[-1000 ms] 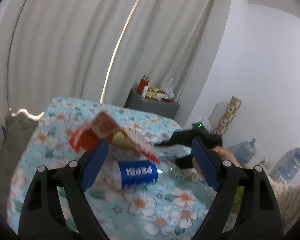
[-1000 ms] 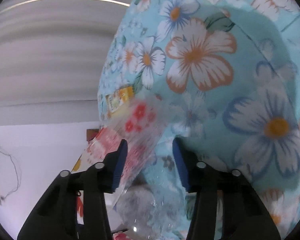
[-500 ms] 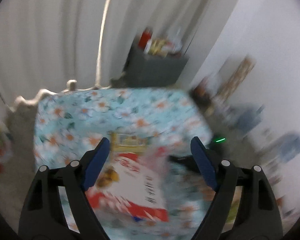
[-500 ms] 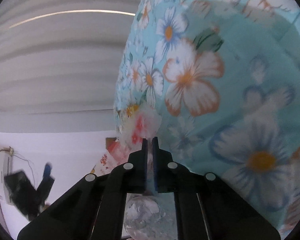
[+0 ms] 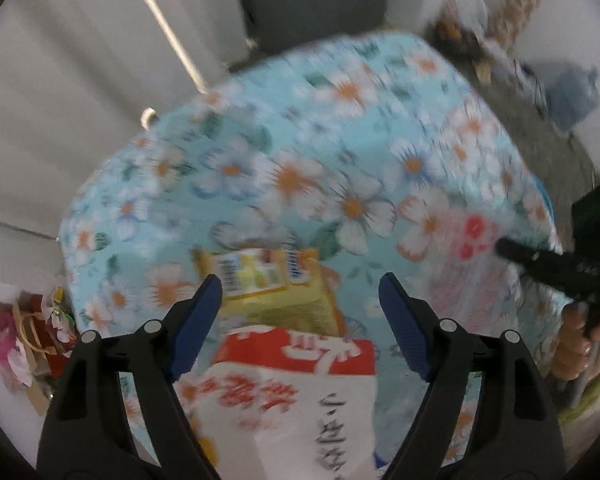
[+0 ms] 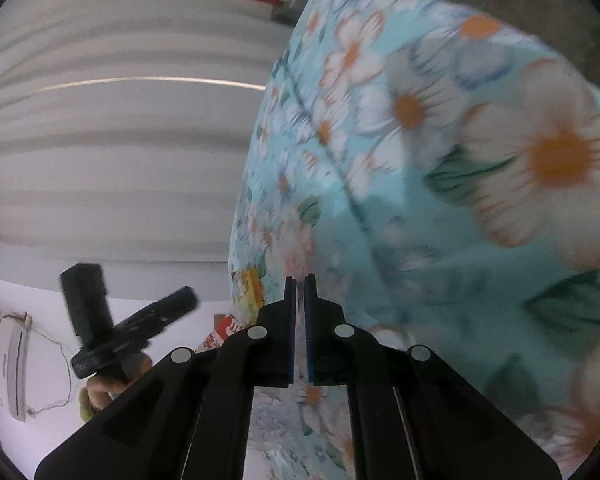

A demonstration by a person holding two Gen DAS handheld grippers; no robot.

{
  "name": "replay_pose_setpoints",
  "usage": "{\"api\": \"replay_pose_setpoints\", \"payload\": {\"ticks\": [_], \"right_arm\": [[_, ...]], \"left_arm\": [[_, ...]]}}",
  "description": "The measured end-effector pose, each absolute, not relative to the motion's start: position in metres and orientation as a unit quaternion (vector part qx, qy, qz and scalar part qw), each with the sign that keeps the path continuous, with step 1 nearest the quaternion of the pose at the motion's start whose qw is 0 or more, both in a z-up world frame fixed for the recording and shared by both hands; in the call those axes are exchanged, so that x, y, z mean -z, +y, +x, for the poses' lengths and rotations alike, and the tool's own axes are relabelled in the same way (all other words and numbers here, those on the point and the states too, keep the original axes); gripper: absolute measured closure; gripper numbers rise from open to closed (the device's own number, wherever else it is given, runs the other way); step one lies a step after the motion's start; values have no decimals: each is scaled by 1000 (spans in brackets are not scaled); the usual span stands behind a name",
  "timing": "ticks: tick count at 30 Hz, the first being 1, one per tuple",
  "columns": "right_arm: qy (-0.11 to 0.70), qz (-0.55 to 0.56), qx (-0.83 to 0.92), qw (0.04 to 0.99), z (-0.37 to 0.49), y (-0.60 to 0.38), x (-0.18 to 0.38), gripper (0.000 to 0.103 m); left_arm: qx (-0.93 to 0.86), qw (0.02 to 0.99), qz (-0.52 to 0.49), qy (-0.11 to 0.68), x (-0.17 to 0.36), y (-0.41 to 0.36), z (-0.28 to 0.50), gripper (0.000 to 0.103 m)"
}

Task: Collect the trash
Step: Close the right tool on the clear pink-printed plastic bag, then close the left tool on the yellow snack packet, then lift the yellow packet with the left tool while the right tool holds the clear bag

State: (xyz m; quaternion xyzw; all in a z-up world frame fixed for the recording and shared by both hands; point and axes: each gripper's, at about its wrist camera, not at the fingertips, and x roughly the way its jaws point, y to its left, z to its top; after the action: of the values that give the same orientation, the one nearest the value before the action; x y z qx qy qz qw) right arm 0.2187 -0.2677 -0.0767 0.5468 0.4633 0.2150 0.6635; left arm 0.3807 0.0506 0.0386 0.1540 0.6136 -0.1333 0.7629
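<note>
My left gripper (image 5: 300,294) is open above a table with a light blue floral cloth (image 5: 300,152). A red and white snack bag (image 5: 296,384) lies between and below its fingers. A yellow packet (image 5: 268,284) lies just beyond the bag. My right gripper (image 6: 299,280) is shut on a thin clear plastic wrapper with red flowers (image 6: 300,248), which also shows in the left wrist view (image 5: 468,264) at the table's right edge. The right gripper shows in the left wrist view (image 5: 512,250) at the right.
A grey side table (image 5: 316,4) with bottles and packets stands beyond the cloth by white curtains. A water jug (image 5: 576,92) is on the floor at the right. A pile of bags (image 5: 28,344) lies at the left.
My left gripper has tipped down over the table, so the snack bag and yellow packet now sit under it. My right gripper has closed on the clear wrapper and lifted.
</note>
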Motion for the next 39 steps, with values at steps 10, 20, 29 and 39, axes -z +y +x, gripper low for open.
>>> {"api": "replay_pose_setpoints", "payload": {"ticks": [10,20,29,39], "right_arm": [[452,567,-230,649,207,-289,95,98],[445,576,-240,642,207,-290,99,98],[439,577,-243,645,215,-285,93,98],[434,578,-248,645,215,-280,87,98]], "left_arm": [[77,695,230,677,40,32,392,34],[92,703,175,684,49,45,395,49],[85,715,150,677,46,60,399,82],[111,767,147,614,-7,50,401,96]]}}
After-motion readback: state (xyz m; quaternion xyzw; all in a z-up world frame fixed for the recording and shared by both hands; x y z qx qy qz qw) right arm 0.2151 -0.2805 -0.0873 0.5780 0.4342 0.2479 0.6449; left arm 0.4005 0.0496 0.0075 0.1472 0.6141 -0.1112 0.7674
